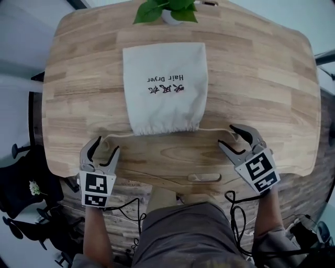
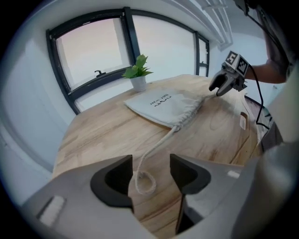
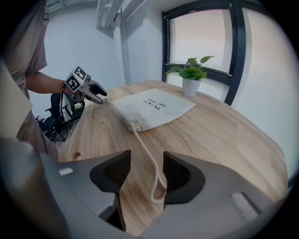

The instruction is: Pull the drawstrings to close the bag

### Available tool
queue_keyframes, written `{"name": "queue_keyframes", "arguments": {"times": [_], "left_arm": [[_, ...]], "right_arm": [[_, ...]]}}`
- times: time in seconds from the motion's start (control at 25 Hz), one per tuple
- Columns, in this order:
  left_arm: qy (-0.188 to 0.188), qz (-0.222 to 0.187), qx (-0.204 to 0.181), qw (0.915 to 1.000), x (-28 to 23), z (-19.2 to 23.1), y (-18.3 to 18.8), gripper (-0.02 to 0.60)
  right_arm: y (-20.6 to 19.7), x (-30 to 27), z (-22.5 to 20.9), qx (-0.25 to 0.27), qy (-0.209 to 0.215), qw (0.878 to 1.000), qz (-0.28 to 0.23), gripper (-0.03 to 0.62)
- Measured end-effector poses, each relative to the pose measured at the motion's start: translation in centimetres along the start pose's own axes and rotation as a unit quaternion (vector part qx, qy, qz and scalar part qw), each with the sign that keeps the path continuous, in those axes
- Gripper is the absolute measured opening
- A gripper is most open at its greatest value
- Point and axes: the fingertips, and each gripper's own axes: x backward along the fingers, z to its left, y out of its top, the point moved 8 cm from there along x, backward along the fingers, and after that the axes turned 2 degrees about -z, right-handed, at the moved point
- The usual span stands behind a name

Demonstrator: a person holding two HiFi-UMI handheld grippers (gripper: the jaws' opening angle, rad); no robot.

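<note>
left tool [image 2: 151,167], right tool [image 3: 147,162] — jaws apart around drawstring loops [image 2: 158,144]

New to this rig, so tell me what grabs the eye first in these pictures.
A pale cloth bag lies flat on the table, its gathered mouth toward the person, a potted plant beyond it at the far edge. The left drawstring loops between the open fingers of the left gripper, the right drawstring between those of the right gripper; neither is gripped yet.
</note>
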Motion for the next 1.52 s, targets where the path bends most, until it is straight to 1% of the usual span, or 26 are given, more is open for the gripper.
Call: {"name": "queue_keyframes", "arguments": {"times": [0.04, 0.12, 0.2, 0.28, 0.44, 0.56, 0.64, 0.68, 0.76, 0.88, 1.04, 1.16, 1.24, 1.28, 1.36, 1.44, 1.52], "left_arm": [[-0.001, -0.005, -0.006, 1.0000, 0.3, -0.3, 0.4, 0.253], [-0.011, -0.023, -0.005, 0.9997, 0.4, -0.8, 1.4, 0.253], [-0.031, -0.041, -0.004, 0.9987, 0.1, -1.3, 2.5, 0.253], [-0.051, -0.047, -0.015, 0.9975, -0.6, -1.7, 3.4, 0.253], [-0.079, -0.041, -0.056, 0.9944, -2.6, -2.3, 4.5, 0.252], [-0.101, -0.035, -0.077, 0.9913, -3.8, -2.7, 4.6, 0.251], [-0.115, -0.031, -0.086, 0.9892, -4.4, -2.9, 4.6, 0.244], [-0.120, -0.031, -0.087, 0.9885, -4.6, -2.9, 4.6, 0.241], [-0.130, -0.032, -0.085, 0.9873, -4.8, -2.8, 4.6, 0.234], [-0.150, -0.030, -0.086, 0.9845, -5.0, -2.9, 4.6, 0.199], [-0.176, -0.029, -0.086, 0.9802, -5.2, -3.0, 4.6, 0.175], [-0.192, -0.028, -0.084, 0.9774, -5.2, -3.0, 4.5, 0.154], [-0.194, -0.022, -0.090, 0.9767, -5.2, -2.8, 4.5, 0.133], [-0.191, -0.016, -0.096, 0.9767, -5.2, -2.7, 4.5, 0.110], [-0.185, -0.006, -0.111, 0.9764, -5.2, -2.5, 4.5, 0.045], [-0.184, -0.004, -0.120, 0.9755, -5.2, -2.3, 4.4, 0.024], [-0.184, -0.005, -0.119, 0.9757, -5.2, -2.2, 4.3, 0.017]], "right_arm": [[0.7, 0.2, 0.2, 0.006, 0.001, 1.000, -0.008, 0.249], [2.1, 0.4, 0.6, 0.021, 0.005, 1.000, -0.020, 0.244], [3.2, 0.2, 1.0, 0.033, 0.012, 0.999, -0.029, 0.227], [4.0, -0.3, 1.3, 0.041, 0.021, 0.998, -0.032, 0.213], [4.6, -2.0, 1.9, 0.065, 0.033, 0.997, -0.020, 0.207], [4.3, -3.2, 2.0, 0.073, 0.042, 0.996, -0.007, 0.199], [4.0, -4.0, 2.1, 0.074, 0.045, 0.996, 0.000, 0.184], [3.8, -4.3, 2.1, 0.074, 0.046, 0.996, 0.001, 0.172], [3.7, -4.9, 2.2, 0.075, 0.049, 0.996, 0.000, 0.167], [3.6, -5.5, 2.3, 0.081, 0.052, 0.995, 0.001, 0.161], [3.9, -6.1, 2.5, 0.094, 0.061, 0.994, 0.003, 0.143], [4.0, -6.2, 2.5, 0.094, 0.068, 0.993, 0.004, 0.137], [3.9, -6.2, 2.5, 0.093, 0.070, 0.993, 0.003, 0.127], [3.9, -6.2, 2.5, 0.092, 0.070, 0.993, 0.003, 0.123], [3.9, -6.2, 2.5, 0.091, 0.069, 0.993, 0.004, 0.116], [3.9, -6.2, 2.5, 0.091, 0.067, 0.994, 0.006, 0.115], [3.8, -6.1, 2.4, 0.093, 0.065, 0.993, 0.009, 0.102]]}}
